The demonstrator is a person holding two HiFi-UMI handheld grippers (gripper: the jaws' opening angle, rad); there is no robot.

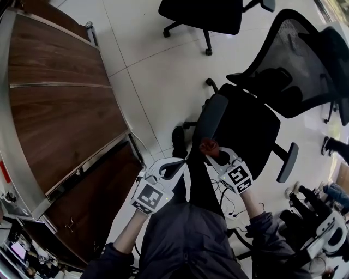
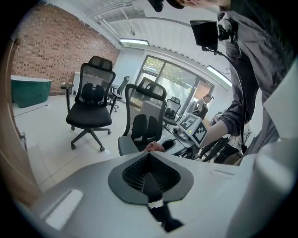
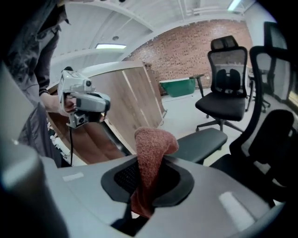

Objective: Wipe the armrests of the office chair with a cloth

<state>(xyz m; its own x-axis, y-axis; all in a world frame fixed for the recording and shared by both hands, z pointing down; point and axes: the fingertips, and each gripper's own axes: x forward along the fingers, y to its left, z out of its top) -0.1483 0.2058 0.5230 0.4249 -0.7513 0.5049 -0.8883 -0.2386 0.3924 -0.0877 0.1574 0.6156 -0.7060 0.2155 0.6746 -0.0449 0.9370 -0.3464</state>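
The black office chair [image 1: 256,117] with a mesh back stands in front of me. Its near armrest [image 1: 211,116] slants toward my grippers, and the other armrest [image 1: 287,162] lies to the right. My right gripper [image 1: 214,152] is shut on a reddish cloth [image 1: 208,145] just short of the near armrest's end. In the right gripper view the cloth [image 3: 152,155] sticks up from the gripper [image 3: 150,163], with the armrest pad [image 3: 201,143] just beyond it. My left gripper [image 1: 173,163] hangs to the left, shut on nothing; the left gripper view shows its gripper [image 2: 149,155] with pads pressed together.
A long wooden desk [image 1: 60,109] fills the left side. A second black chair [image 1: 207,16] stands at the far top, and more chairs [image 2: 91,109] appear in the left gripper view. Dark cables and equipment [image 1: 316,218] lie at the lower right. White tiled floor [image 1: 147,71] lies between.
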